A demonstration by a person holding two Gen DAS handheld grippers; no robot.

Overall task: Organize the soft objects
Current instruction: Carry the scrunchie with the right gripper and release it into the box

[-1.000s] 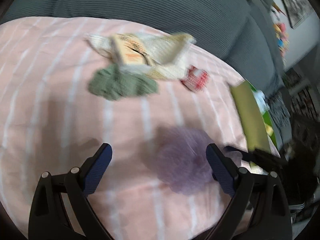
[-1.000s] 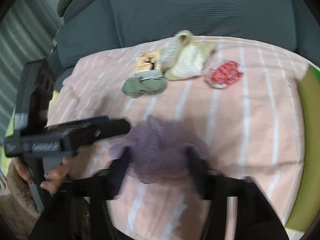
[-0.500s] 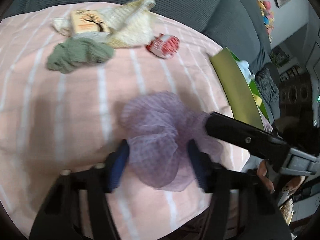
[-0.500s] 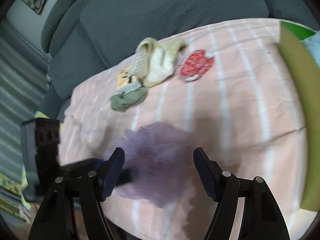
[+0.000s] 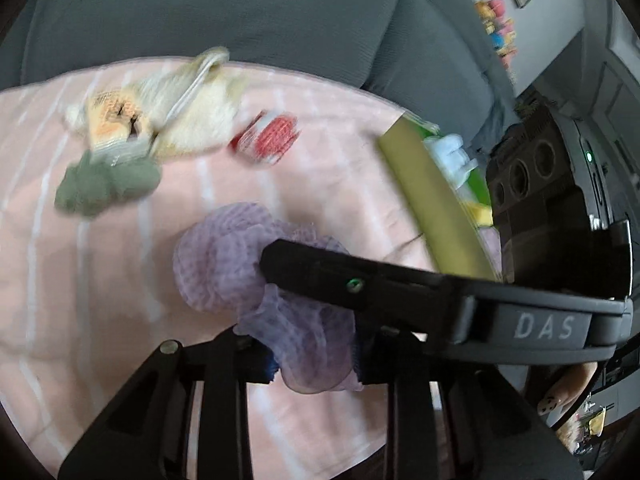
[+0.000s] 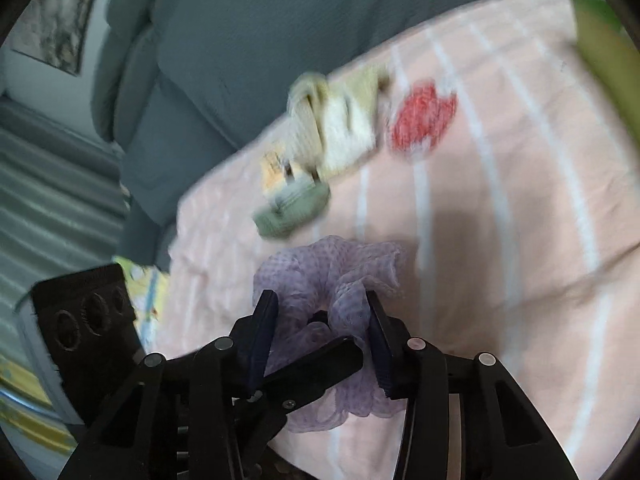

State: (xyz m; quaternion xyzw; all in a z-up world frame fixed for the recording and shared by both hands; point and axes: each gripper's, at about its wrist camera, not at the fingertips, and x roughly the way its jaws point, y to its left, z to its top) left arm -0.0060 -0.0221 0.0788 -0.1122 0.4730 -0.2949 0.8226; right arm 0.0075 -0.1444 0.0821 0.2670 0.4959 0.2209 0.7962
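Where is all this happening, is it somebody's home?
Most likely a living room at home. A big grey couch fills the background, with a pink striped blanket spread over its seat, a framed picture on the wall and colourful toys on a shelf.

The left gripper (image 5: pixel 316 360) has just been closing and now pinches the purple mesh puff (image 5: pixel 224 264) on the pink striped blanket (image 5: pixel 100 320). The right gripper's finger (image 5: pixel 360 280) crosses over the puff. Beyond lie a green cloth (image 5: pixel 104 186), cream knits (image 5: pixel 192 108) and a red piece (image 5: pixel 272 140).
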